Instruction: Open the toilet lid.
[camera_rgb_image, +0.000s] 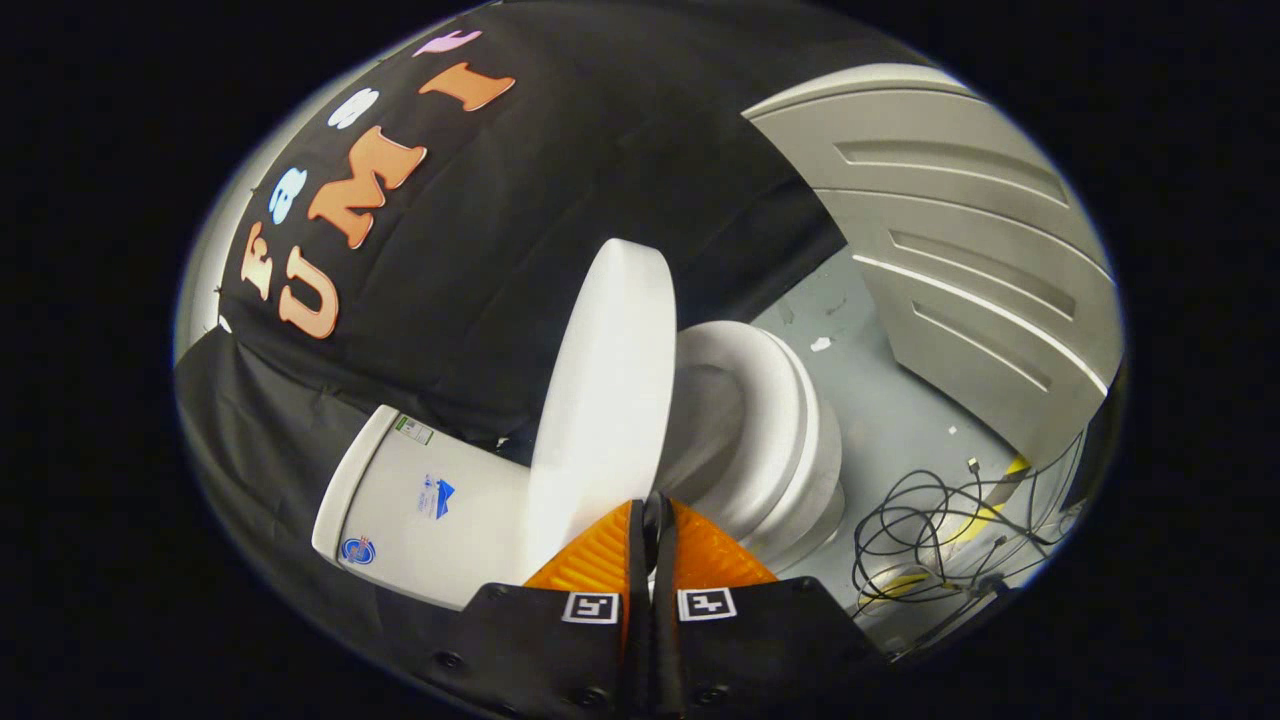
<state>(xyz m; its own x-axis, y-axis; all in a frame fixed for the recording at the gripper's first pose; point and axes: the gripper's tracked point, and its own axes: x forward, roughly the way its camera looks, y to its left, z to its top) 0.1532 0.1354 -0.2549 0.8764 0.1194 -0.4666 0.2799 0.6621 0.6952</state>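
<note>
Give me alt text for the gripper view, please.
A white toilet lid stands raised, just ahead of the gripper, whose orange fingers are closed together. Beyond it lie the open seat, the tank and loose cables.

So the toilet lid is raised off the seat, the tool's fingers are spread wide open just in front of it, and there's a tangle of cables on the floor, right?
Not quite: in the gripper view the tool has its orange fingers closed together, not spread. The rest holds: the toilet lid is raised off the seat, and cables lie tangled on the floor.
</note>
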